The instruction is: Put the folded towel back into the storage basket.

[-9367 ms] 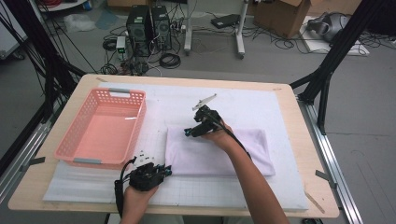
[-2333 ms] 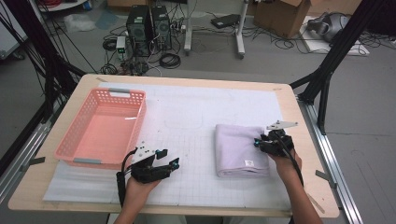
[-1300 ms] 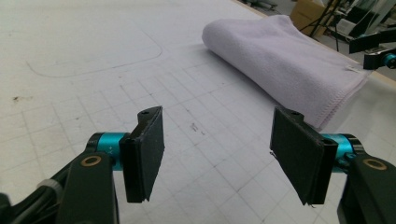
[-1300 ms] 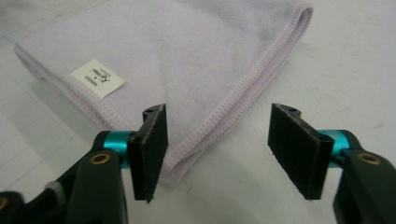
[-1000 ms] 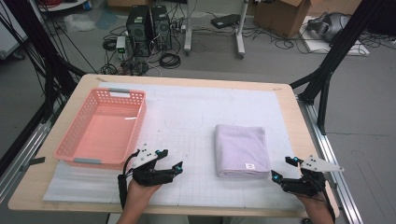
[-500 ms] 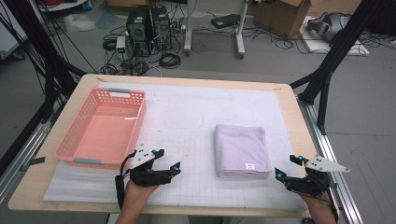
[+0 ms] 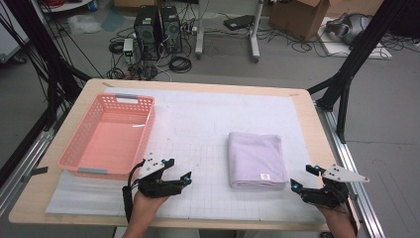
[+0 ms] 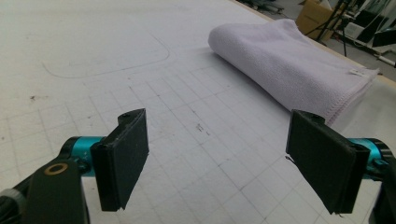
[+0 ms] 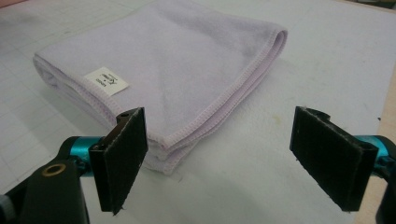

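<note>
towel (image 7: 257, 159): lilac terry, folded into a thick rectangle, stitched hems, white label on top | lies just ahead of the right gripper (image 9: 219, 158), beyond its left jaw, untouched | left gripper (image 8: 219, 163): level, low over gridded mat (image 7: 198, 124), towel farther ahead-right | both jaws wide apart, empty

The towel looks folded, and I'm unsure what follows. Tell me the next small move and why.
Probably bring the right tongs in onto the near corner of the folded lilac towel and close on it. Both tongs are open and empty, the towel lies clear of them, and the pink basket stands empty to its left, a likely destination.
</note>
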A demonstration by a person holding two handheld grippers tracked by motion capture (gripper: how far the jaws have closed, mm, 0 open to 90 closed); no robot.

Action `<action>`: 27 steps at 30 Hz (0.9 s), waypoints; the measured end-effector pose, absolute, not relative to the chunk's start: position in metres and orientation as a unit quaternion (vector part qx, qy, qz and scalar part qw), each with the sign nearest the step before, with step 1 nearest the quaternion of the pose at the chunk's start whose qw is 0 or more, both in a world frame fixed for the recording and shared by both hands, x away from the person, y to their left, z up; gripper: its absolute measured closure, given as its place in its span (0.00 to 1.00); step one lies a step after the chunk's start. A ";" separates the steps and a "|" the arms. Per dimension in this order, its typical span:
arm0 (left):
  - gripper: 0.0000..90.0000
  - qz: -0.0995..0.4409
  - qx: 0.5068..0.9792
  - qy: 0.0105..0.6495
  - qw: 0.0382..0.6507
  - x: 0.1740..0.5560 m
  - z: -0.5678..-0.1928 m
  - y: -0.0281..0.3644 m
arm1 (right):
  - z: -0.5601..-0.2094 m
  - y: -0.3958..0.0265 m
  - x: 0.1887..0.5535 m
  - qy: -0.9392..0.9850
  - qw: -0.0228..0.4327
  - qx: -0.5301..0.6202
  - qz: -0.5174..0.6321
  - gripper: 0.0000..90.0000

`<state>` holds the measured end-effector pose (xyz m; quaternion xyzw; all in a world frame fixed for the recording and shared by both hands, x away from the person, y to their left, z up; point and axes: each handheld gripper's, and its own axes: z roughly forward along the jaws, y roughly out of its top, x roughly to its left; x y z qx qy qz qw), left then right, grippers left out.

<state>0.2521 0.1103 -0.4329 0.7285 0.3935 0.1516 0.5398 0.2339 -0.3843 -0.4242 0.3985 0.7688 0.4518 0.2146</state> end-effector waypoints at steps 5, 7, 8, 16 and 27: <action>0.23 0.145 0.735 0.392 0.534 0.256 -0.434 0.109 | -0.425 -0.383 0.234 0.769 0.210 0.399 0.453 0.20; 0.23 0.145 0.740 0.388 0.530 0.259 -0.433 0.106 | -0.425 -0.383 0.234 0.770 0.210 0.397 0.453 0.20; 0.23 0.146 0.739 0.389 0.530 0.260 -0.432 0.103 | -0.425 -0.383 0.234 0.770 0.209 0.397 0.453 0.20; 0.21 0.133 0.747 0.368 0.537 0.280 -0.419 0.080 | -0.426 -0.385 0.236 0.770 0.206 0.398 0.454 0.20; 0.18 0.138 0.764 0.357 0.520 0.307 -0.413 0.051 | -0.427 -0.386 0.238 0.770 0.201 0.398 0.455 0.20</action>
